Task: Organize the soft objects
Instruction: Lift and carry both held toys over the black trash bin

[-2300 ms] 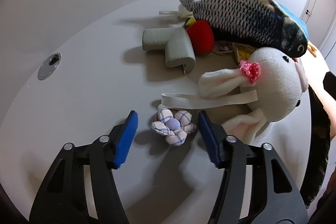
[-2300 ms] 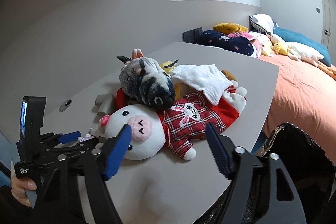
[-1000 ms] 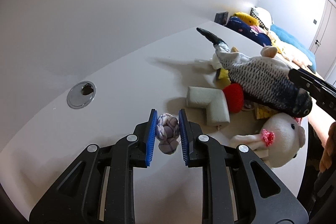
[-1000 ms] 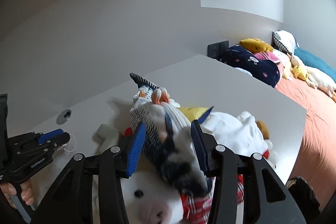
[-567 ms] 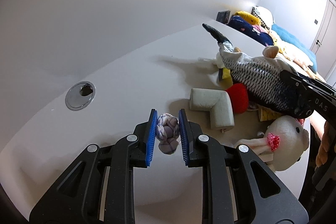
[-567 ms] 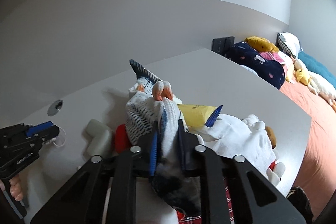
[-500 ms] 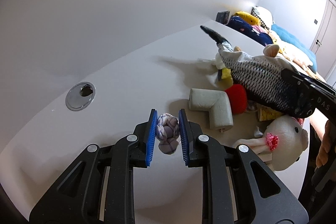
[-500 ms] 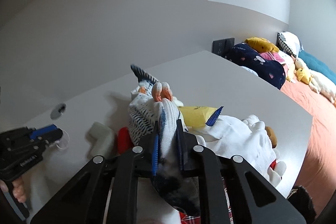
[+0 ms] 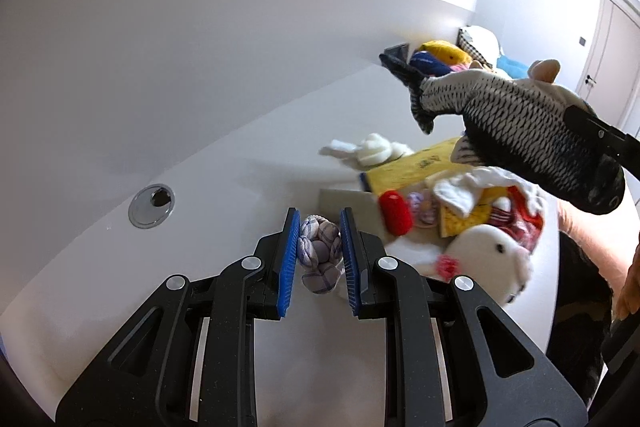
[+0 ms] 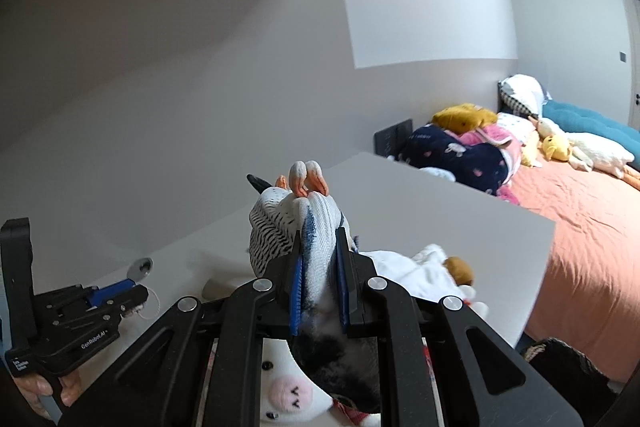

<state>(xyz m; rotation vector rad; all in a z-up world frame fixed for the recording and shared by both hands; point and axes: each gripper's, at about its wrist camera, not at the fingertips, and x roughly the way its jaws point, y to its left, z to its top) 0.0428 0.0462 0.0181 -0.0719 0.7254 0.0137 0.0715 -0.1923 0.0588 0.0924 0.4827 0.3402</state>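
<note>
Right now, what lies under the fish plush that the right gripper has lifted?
Below the fish plush lie a white pig plush, a yellow pouch, a red pad and white cloth on the table. What the pile itself covers cannot be seen.

A home bedroom: at right a bed [image 10: 580,227] with an orange sheet, pillows [image 10: 520,93], plush toys [image 10: 560,147]; a door [image 9: 612,59] beyond.
</note>
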